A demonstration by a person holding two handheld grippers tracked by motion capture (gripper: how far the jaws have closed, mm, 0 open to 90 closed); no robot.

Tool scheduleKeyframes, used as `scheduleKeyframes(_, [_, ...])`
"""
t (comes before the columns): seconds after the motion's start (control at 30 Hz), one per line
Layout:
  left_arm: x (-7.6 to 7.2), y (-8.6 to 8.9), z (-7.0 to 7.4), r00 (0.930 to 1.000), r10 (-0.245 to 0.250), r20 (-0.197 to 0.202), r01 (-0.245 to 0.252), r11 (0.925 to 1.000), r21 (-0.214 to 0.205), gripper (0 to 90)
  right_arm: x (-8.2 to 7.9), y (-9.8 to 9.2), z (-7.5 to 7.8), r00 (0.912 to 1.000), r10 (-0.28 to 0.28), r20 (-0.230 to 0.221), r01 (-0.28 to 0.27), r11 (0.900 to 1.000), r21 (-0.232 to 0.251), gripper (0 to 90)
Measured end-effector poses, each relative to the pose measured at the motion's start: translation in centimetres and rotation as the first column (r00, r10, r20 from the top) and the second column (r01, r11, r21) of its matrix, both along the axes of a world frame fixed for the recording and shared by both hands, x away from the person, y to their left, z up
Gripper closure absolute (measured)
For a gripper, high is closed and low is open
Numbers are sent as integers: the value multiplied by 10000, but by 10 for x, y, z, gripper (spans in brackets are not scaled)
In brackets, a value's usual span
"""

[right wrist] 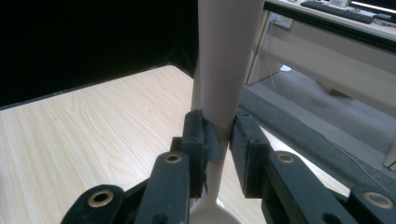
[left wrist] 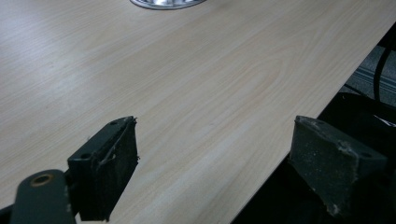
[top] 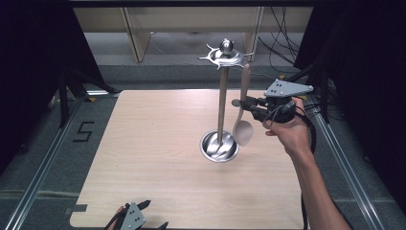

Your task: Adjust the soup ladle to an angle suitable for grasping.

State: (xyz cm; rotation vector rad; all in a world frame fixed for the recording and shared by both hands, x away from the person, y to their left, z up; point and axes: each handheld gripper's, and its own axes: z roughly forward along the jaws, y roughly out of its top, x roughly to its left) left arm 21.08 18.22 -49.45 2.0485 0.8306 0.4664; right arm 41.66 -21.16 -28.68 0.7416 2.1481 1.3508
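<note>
A metal utensil stand rises from a round steel base at the table's middle right, with curved hooks around a ball knob at its top. A beige spoon hangs upright beside the pole, bowl down, handle tip close to a hook. My right gripper is shut on the spoon's handle; in the right gripper view both pads press against it. My left gripper rests at the table's near edge, open with nothing between its jaws. The base's rim shows far ahead.
The light wooden table sits between metal floor rails. Wooden furniture legs and cables lie behind it. A black curtain hangs on the left side.
</note>
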Motion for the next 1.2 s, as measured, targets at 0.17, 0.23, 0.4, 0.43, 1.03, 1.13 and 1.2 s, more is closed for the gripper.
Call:
scheduleKeyframes(0.17, [0,0,0,10000,-8,-10,8,10000,15,147,3,3,-1,9999,-11,119,10,10000,68,768])
scheduleKeyframes(0.23, [-1,-2,-1,9999,110,-44,-111,9991,-408,147,2,4,-1,9998,112,-180,-110,9998,140,768])
scheduleKeyframes(0.4, [-2,-3,-1,9999,127,-33,-128,9990,-437,147,1,3,-3,9999,107,-36,-106,9997,219,766])
scheduleKeyframes(0.43, [0,0,0,10000,6,-6,-6,10000,73,147,0,2,-4,9999,90,65,-92,9994,323,763])
scheduleKeyframes(1.03, [-1,-2,-1,9999,138,37,-137,9997,-200,147,-10,-6,-7,9999,51,103,-58,9977,680,679])
scheduleKeyframes(1.13, [0,-1,-1,9998,-3,199,6,9999,-149,147,-16,-6,-9,10000,-66,51,61,9958,918,639])
scheduleKeyframes(1.2, [-1,-2,-1,9999,115,63,-114,9999,-125,147,-20,-9,-11,9998,-117,176,97,9937,1119,583])
